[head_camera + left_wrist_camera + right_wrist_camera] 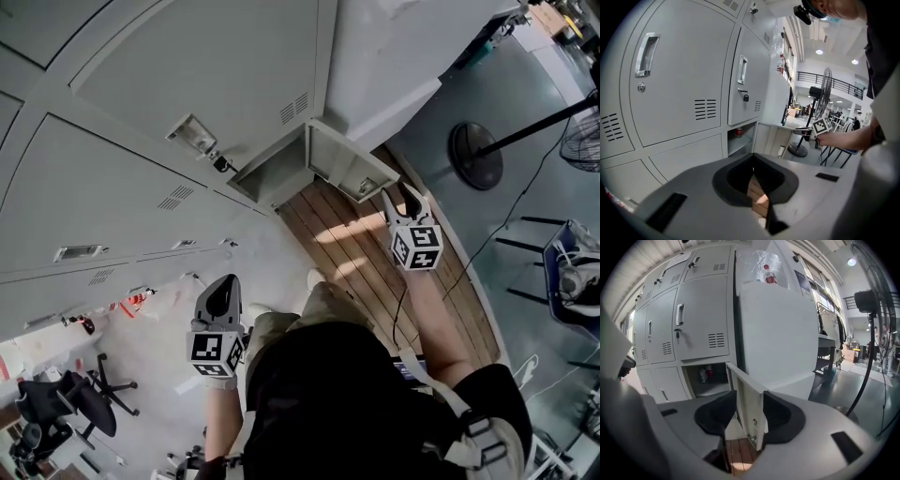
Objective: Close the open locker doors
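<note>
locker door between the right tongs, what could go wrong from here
1. The edge of the open locker door sits loosely between the tongs of the right gripper, which look unclamped. A quick swing could let it slip out or bounce back open.
2. If the tongs ride astride that edge all the way in, they may get pinched against the frame of the open compartment.

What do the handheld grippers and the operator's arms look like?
Both left gripper and right gripper: pale grey shells, black jaw pads, each with a white cube bearing black square markers. Thin dark cable trails from the right one. Person wears a dark short-sleeved top.
</note>
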A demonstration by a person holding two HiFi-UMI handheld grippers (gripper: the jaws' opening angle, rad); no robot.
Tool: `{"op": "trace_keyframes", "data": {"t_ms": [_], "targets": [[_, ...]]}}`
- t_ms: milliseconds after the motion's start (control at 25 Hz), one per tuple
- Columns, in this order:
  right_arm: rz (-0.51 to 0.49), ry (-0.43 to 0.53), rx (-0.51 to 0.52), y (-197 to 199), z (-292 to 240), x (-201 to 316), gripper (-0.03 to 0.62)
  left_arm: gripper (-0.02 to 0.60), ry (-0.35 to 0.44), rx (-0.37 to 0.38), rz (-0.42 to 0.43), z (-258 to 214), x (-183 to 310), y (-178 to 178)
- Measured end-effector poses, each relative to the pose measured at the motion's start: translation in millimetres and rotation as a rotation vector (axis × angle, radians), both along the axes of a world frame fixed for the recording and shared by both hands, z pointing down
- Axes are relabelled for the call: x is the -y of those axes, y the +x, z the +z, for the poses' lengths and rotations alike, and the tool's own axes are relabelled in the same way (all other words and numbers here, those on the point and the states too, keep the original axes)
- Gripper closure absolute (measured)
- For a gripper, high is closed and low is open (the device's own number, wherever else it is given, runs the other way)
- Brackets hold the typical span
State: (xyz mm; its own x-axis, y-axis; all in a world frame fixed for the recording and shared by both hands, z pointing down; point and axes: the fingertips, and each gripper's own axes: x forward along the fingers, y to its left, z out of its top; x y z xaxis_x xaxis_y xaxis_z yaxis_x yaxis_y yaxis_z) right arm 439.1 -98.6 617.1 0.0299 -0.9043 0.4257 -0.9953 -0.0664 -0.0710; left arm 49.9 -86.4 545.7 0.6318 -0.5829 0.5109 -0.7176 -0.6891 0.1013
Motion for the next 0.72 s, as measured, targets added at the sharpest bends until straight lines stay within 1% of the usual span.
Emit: {"op": "trace_keyframes", "data": {"t_ms": [360,560,720], "targets": [[0.024,-0.047,-0.005,24.0,19.9,19.6,0.408,0.572,-0.016,0.022,-0.023,4.4,10.1,-1.9],[-0.001,-0.059,-0.006,18.8,21.6,28.3,0.410,0.572,-0.016,0.017,-0.028,3.5,13.3,-2.3],[-0.001,-0.072,-0.002,12.0,21.7,27.5,0.408,0.572,-0.015,0.010,-0.033,2.7,11.3,-6.7]]}}
